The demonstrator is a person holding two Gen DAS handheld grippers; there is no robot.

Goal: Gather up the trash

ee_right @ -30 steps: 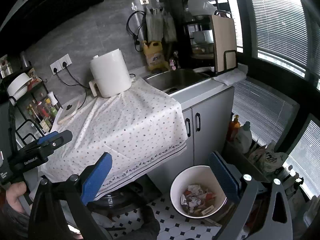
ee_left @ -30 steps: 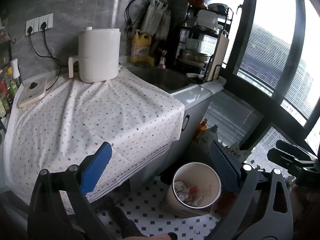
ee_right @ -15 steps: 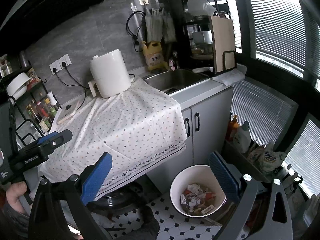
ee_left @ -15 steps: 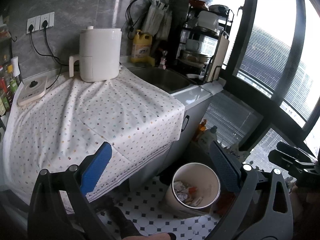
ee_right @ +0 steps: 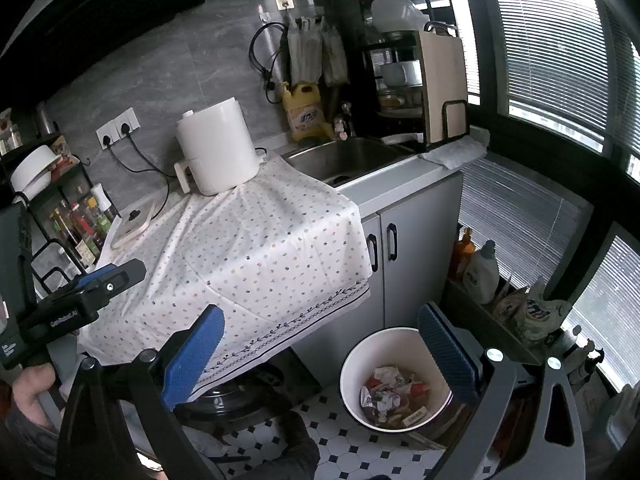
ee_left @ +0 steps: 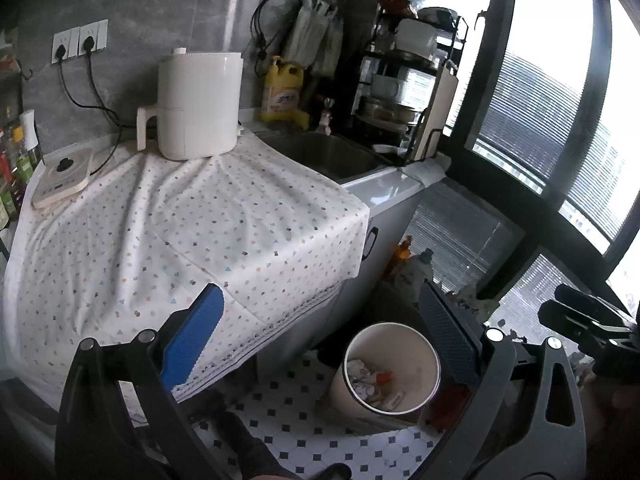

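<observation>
A white round bin (ee_left: 390, 368) (ee_right: 394, 376) stands on the tiled floor beside the cabinet, holding crumpled paper and wrappers (ee_right: 390, 394). My left gripper (ee_left: 320, 340) is open and empty, held above the floor near the bin, over the hanging edge of the dotted cloth (ee_left: 180, 232). My right gripper (ee_right: 324, 348) is likewise open with nothing between its blue pads, raised above the bin. The left gripper's body (ee_right: 80, 296) shows at the left of the right wrist view, held by a hand (ee_right: 32, 384). No loose trash shows on the cloth.
On the counter stand a white appliance (ee_left: 200, 104), a flat scale-like device (ee_left: 60, 178) and a yellow detergent jug (ee_left: 282, 94), with a sink (ee_right: 352, 156) and dish rack (ee_right: 412, 68) to the right. Bottles (ee_right: 482, 268) and bags line the window ledge.
Both views have shifted only slightly; the left wrist view has drifted a little. Both grippers stay open and empty.
</observation>
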